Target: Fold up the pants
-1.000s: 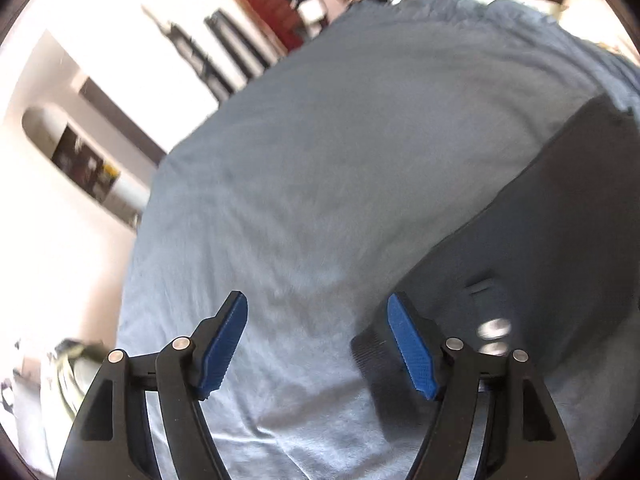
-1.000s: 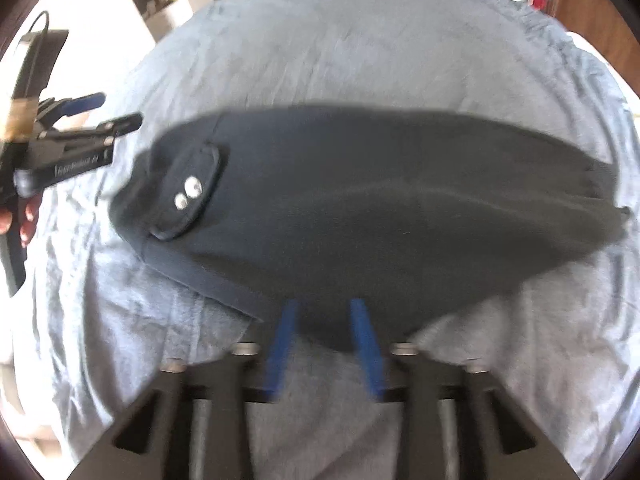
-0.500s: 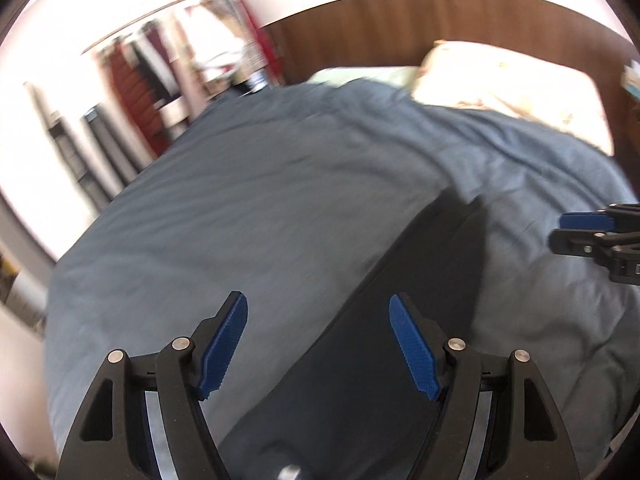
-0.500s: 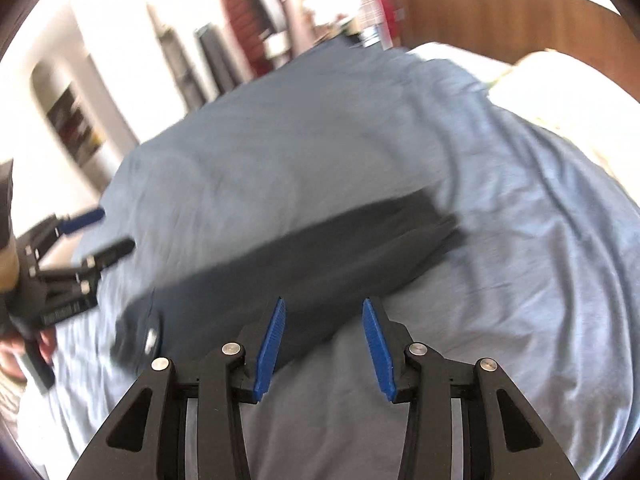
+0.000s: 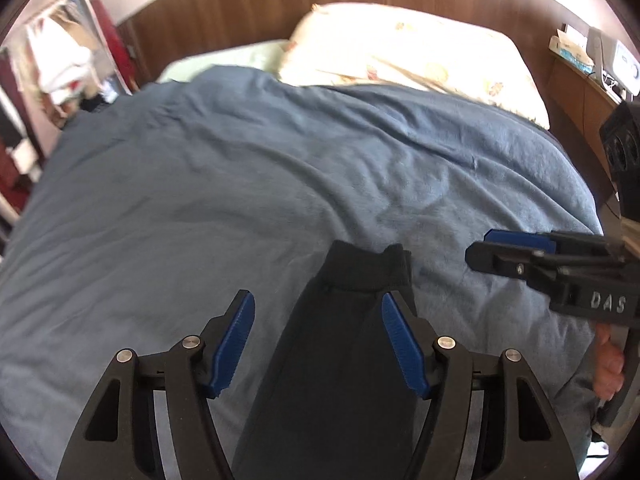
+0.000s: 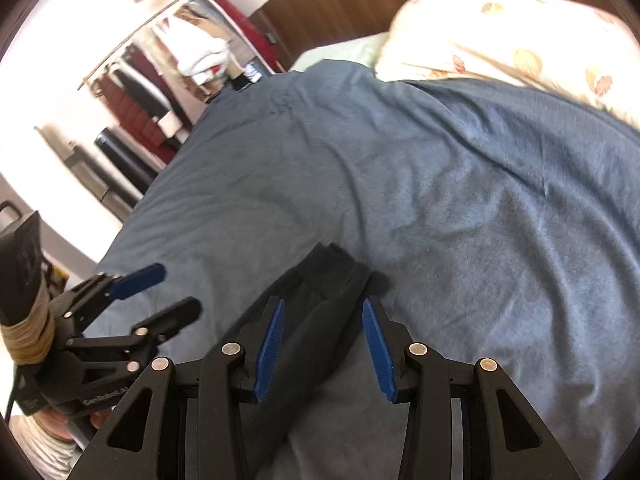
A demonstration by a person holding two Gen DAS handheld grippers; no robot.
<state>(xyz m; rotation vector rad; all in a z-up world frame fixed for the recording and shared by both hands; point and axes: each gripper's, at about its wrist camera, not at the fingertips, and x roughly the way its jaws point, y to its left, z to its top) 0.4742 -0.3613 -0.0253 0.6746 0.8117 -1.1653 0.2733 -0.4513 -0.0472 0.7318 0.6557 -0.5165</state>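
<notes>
Dark pants lie lengthwise on a blue duvet (image 5: pixel 240 200), their ribbed cuffs (image 5: pixel 364 268) pointing toward the headboard. My left gripper (image 5: pixel 316 296) hovers over the leg just short of the cuffs. Its jaws are closing with the cloth between them; the left pad (image 5: pixel 234 340) is still clear of the fabric. In the right wrist view my right gripper (image 6: pixel 323 302) stands open astride the same cuff end (image 6: pixel 332 268), its pads not pressing. Each gripper shows in the other's view: the right gripper (image 5: pixel 480 246) at the right, the left gripper (image 6: pixel 180 286) at the left.
A cream patterned pillow (image 5: pixel 412 48) and a pale green sheet (image 5: pixel 224 60) lie against the wooden headboard (image 5: pixel 240 12). A clothes rack (image 6: pixel 172 40) stands past the bed's left side. A bedside shelf with boxes (image 5: pixel 580 52) is at the right. A person's hand (image 5: pixel 608 364) holds the right gripper's handle.
Both views have swung from the waistband and its snap tab along the pants to the cuff end near the pillow. The left jaws stand slightly narrower than before.
</notes>
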